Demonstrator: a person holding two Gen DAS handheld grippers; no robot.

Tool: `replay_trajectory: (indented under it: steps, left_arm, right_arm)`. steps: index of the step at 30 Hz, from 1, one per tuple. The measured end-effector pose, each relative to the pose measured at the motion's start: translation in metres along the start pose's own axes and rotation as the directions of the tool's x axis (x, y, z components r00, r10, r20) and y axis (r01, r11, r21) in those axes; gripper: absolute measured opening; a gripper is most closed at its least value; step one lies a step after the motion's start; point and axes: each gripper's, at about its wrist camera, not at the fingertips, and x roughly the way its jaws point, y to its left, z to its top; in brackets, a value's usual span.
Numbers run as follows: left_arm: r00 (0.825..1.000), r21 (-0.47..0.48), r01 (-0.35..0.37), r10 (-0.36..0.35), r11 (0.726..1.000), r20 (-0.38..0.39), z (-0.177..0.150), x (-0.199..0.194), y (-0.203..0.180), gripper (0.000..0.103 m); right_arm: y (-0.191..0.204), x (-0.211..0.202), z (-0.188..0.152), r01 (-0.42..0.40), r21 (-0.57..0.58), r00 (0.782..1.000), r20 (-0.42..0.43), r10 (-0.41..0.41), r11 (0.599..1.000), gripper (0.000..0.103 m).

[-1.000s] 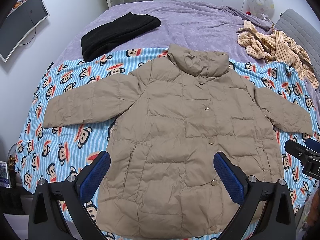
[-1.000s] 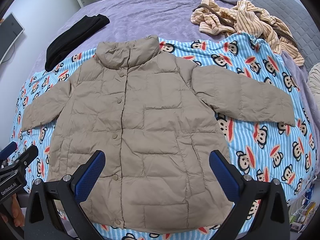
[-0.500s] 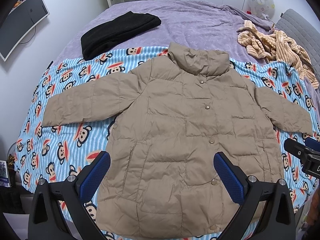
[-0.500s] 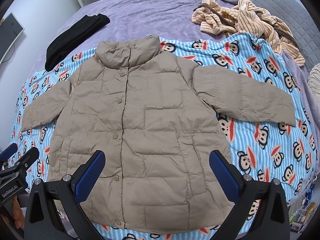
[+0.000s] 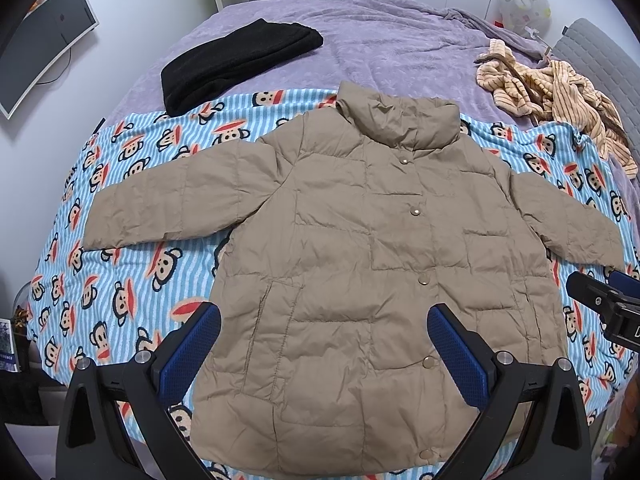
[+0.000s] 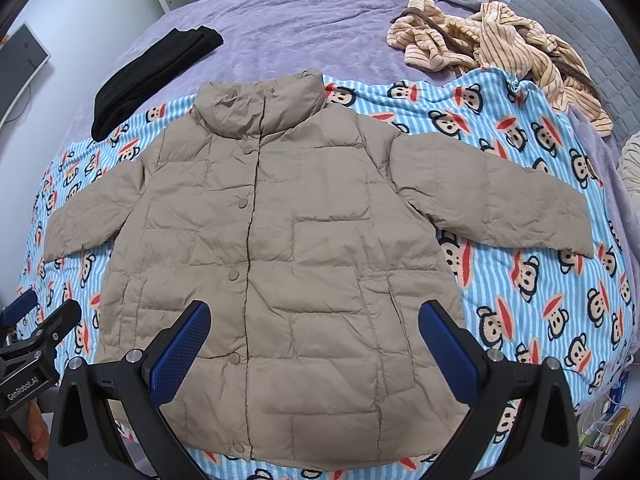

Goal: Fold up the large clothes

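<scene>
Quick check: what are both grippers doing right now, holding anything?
Left gripper: open, holding nothing, above the jacket.
Right gripper: open, holding nothing, above the same jacket.

"GenRobot.AI" on left gripper (image 6: 24,388) body.

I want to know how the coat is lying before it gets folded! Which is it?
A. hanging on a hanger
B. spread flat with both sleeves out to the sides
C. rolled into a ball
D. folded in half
B: the tan puffer jacket lies flat, front up and snapped shut, on the monkey-print blanket, one sleeve stretched out to each side.
</scene>
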Motion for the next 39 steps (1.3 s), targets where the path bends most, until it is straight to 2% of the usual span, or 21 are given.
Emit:
replay_trajectory:
  steps: [18, 23, 26, 30, 34, 36, 39]
  left_arm:
    - [0.999, -0.032, 0.023, -0.024, 0.999, -0.022, 0.001, 0.001, 0.011, 0.103]
    - [0.995, -0.057, 0.084, -0.087, 0.995, -0.045, -0.003, 0.009, 0.023, 0.103]
    - [0.994, -0.068, 0.091, -0.095, 0.994, -0.056, -0.006, 0.019, 0.032, 0.103]
    - [0.988, -0.11, 0.116, -0.126, 0.987, -0.088, -0.011, 0.041, 0.053, 0.103]
    - [0.98, -0.166, 0.149, -0.168, 0.975, -0.107, -0.014, 0.07, 0.087, 0.103]
    - [0.979, -0.204, 0.158, -0.18, 0.966, -0.096, -0.013, 0.085, 0.11, 0.103]
    - [0.976, -0.292, 0.189, -0.213, 0.938, -0.052, -0.007, 0.113, 0.154, 0.103]
  right_arm:
    - [0.011, 0.001, 0.004, 0.003, -0.01, 1.0, -0.006, -0.003, 1.0, 0.103]
    - [0.015, 0.004, 0.002, 0.0, -0.004, 1.0, -0.024, 0.0, 1.0, 0.103]
    - [0.018, 0.009, 0.0, 0.006, -0.002, 0.999, -0.037, -0.006, 1.0, 0.103]
    - [0.027, 0.022, 0.002, -0.008, -0.017, 0.998, -0.058, 0.007, 1.0, 0.103]
    - [0.052, 0.046, -0.002, -0.119, -0.025, 0.986, -0.12, 0.115, 0.993, 0.103]
    - [0.071, 0.059, -0.004, -0.154, -0.055, 0.976, -0.163, 0.144, 0.986, 0.103]
    - [0.109, 0.078, -0.008, -0.155, -0.146, 0.971, -0.206, 0.123, 0.977, 0.103]
